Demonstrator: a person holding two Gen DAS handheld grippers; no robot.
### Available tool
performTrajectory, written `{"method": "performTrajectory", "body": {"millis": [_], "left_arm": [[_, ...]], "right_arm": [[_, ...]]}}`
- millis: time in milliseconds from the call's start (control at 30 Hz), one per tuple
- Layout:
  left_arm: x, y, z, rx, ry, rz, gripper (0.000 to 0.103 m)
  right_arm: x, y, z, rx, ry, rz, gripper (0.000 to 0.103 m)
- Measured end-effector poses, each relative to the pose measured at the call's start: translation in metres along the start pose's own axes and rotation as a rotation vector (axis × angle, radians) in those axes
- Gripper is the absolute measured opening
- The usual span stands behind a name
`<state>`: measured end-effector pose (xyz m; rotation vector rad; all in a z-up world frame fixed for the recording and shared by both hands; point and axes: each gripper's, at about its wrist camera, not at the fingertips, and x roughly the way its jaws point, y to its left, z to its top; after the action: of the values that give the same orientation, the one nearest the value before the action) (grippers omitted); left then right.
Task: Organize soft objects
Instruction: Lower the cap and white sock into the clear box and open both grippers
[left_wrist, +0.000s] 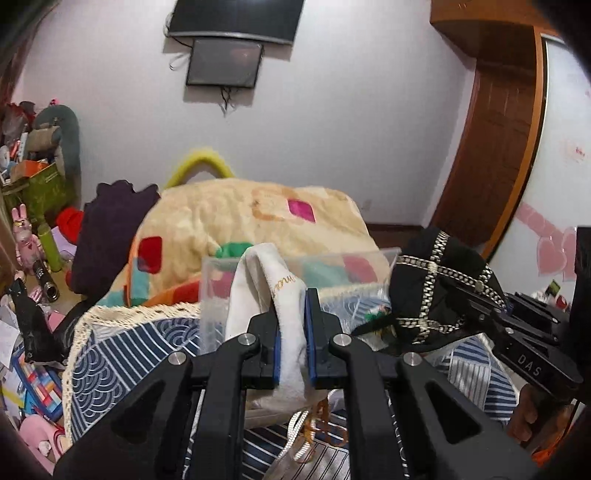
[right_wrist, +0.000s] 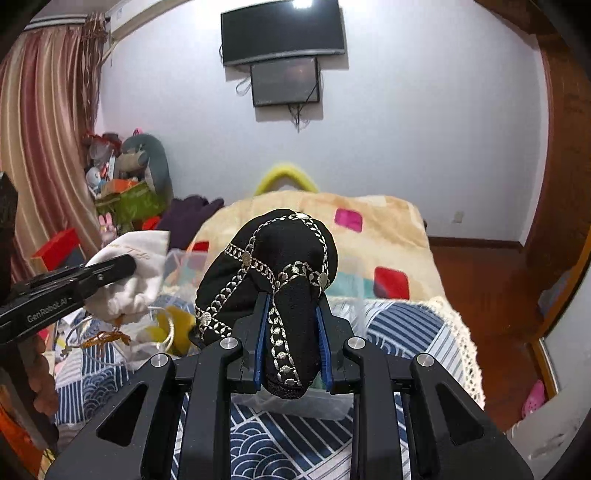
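Note:
My left gripper (left_wrist: 292, 332) is shut on a white cloth pouch (left_wrist: 273, 291) with gold lettering, held above the bed; its drawstring and amber charm hang below. The pouch also shows in the right wrist view (right_wrist: 136, 273). My right gripper (right_wrist: 290, 332) is shut on a black fabric item with silver chain trim (right_wrist: 273, 258), also seen at the right of the left wrist view (left_wrist: 428, 291). A clear plastic box (left_wrist: 295, 269) stands on the bed right behind and below both held items.
The bed has a blue wave-pattern cover (right_wrist: 399, 325) and a cream blanket with coloured patches (left_wrist: 240, 218). Toys and boxes (left_wrist: 33, 173) pile up at the left. A wooden door (left_wrist: 491, 147) and wood floor (right_wrist: 480, 280) lie right.

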<state>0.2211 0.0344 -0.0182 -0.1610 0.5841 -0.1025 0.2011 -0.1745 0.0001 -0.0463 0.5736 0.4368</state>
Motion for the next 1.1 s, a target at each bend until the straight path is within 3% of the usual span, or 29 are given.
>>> {"method": "performTrajectory", "body": {"millis": [200, 467, 567, 700, 733, 1100], "left_arm": [[0.017, -0.01, -0.01, 0.056, 0.028, 0.021, 0.01], [0.028, 0.001, -0.011, 0.01, 0.08, 0.019, 0.012], [0.028, 0.003, -0.013, 0.008, 0.084, 0.027, 0.021], [0.024, 0.002, -0.013, 0.026, 0.071, 0.051, 0.051], [0.023, 0.002, -0.013, 0.025, 0.068, 0.046, 0.059], [-0.005, -0.005, -0.019, 0.046, 0.046, 0.0, 0.07]], "right_arm": [[0.014, 0.005, -0.005, -0.027, 0.057, -0.005, 0.021], [0.024, 0.007, -0.007, -0.049, 0.109, -0.005, 0.025], [0.022, 0.01, -0.007, -0.067, 0.102, -0.027, 0.025], [0.02, 0.011, -0.006, -0.074, 0.105, -0.024, 0.028], [0.018, 0.011, -0.006, -0.076, 0.103, -0.023, 0.032], [-0.014, 0.015, -0.002, -0.102, -0.014, -0.061, 0.077]]}}
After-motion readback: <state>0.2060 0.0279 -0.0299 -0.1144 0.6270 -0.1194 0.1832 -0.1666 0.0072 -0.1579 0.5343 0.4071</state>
